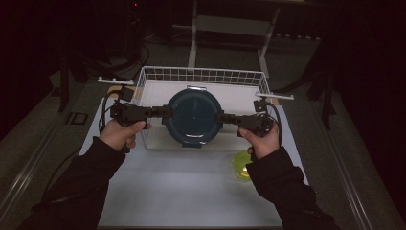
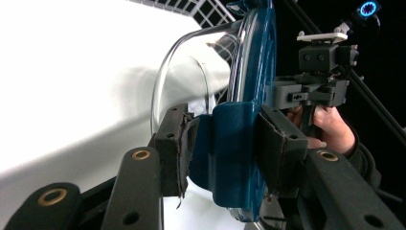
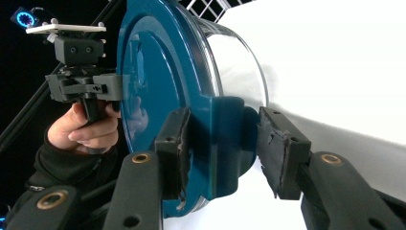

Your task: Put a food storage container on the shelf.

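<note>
1. A round glass container with a dark blue plastic lid sits at the centre of the high view, held between the two grippers over the white wire basket.
2. The lid is a smooth, glossy disc with a raised rim and flat snap tabs jutting from its edge (one tab at each gripper, others at the upper and lower edge of the disc).
3. The left gripper comes in from the left of the frame; in the left gripper view its foam-padded black jaws are closed partway onto the lid's side tab, with the frayed pads pressing each face.
4. The right gripper comes in from the right; in the right gripper view its jaws likewise clamp the opposite tab.
5. Below the lid, the clear curved glass wall shows against the white table, which is matt and plain.
6. A small round yellow-green object lies on the table at lower right, just beside the right sleeve; what it is cannot be told.
</note>
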`<state>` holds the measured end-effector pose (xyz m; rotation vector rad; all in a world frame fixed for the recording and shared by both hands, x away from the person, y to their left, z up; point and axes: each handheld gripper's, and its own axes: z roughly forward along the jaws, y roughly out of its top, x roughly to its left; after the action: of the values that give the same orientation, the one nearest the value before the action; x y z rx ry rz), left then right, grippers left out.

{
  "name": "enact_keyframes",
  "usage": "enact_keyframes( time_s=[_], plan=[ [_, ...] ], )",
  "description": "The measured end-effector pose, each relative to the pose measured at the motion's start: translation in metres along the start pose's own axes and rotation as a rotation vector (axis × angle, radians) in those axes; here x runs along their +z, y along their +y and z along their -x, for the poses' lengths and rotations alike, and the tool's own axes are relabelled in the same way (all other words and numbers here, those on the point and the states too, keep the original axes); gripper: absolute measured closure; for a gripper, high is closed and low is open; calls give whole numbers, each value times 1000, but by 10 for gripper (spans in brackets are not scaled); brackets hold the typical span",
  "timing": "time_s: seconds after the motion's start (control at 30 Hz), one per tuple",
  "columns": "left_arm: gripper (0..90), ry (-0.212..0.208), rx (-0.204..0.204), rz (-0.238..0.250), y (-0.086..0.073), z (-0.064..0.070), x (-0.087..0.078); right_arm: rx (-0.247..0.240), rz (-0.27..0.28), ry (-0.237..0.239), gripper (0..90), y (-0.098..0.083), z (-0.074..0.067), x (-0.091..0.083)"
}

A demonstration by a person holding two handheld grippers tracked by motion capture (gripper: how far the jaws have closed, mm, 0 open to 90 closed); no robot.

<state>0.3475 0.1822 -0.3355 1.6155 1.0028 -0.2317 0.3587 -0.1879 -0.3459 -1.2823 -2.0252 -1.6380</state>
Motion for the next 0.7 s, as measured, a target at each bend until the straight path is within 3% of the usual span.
enact_keyframes(
  time_s=[0.3,0.7],
  plan=[
    [569,-10,-18,7,30,-12,15,32,22,-26,560,29,9,-2],
    [564,-36,-85,37,42,-29,27,89,15,-45,562,51,19,-1]
  ],
)
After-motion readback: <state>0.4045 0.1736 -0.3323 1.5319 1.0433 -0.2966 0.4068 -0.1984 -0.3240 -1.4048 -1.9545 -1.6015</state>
